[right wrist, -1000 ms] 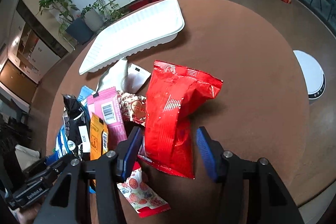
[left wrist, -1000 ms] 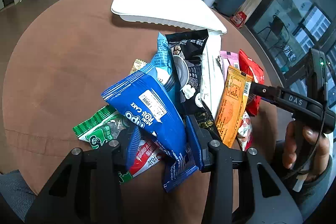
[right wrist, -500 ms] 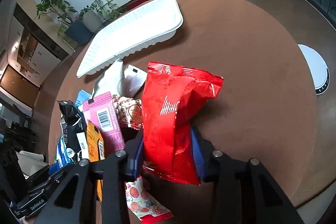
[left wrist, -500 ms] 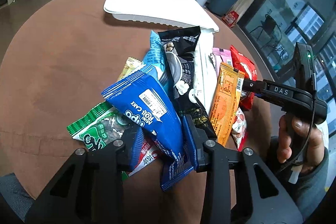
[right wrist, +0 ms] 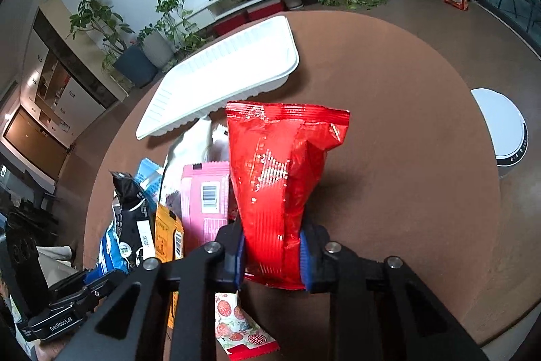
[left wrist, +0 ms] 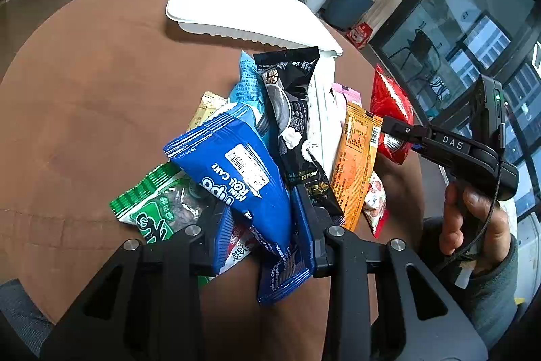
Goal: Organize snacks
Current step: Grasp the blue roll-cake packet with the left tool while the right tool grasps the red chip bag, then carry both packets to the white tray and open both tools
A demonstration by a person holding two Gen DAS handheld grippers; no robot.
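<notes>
A pile of snack packets lies on a round brown table (left wrist: 84,90). In the left wrist view my left gripper (left wrist: 262,222) is shut on the lower end of a blue roll cake bag (left wrist: 236,164), its blue pads pressing both sides. In the right wrist view my right gripper (right wrist: 271,254) has its jaws closing on a red bag (right wrist: 277,164), and both pads squeeze the bag's lower part into a waist. The left view also shows a hand holding the right gripper (left wrist: 395,134) at the red bag (left wrist: 389,100). A white tray (left wrist: 236,12) (right wrist: 223,80) sits beyond the pile.
Around the held bags lie a black packet (left wrist: 290,110), an orange one (left wrist: 355,158), a green one (left wrist: 159,205), a pink one (right wrist: 206,192) and a strawberry-print packet (right wrist: 236,320). A white round robot vacuum (right wrist: 503,131) stands on the floor past the table's right edge.
The right gripper's jaws went from wide apart around the red bag to pinching it. The left jaws narrowed onto the blue bag. Neither hand shifted much.
</notes>
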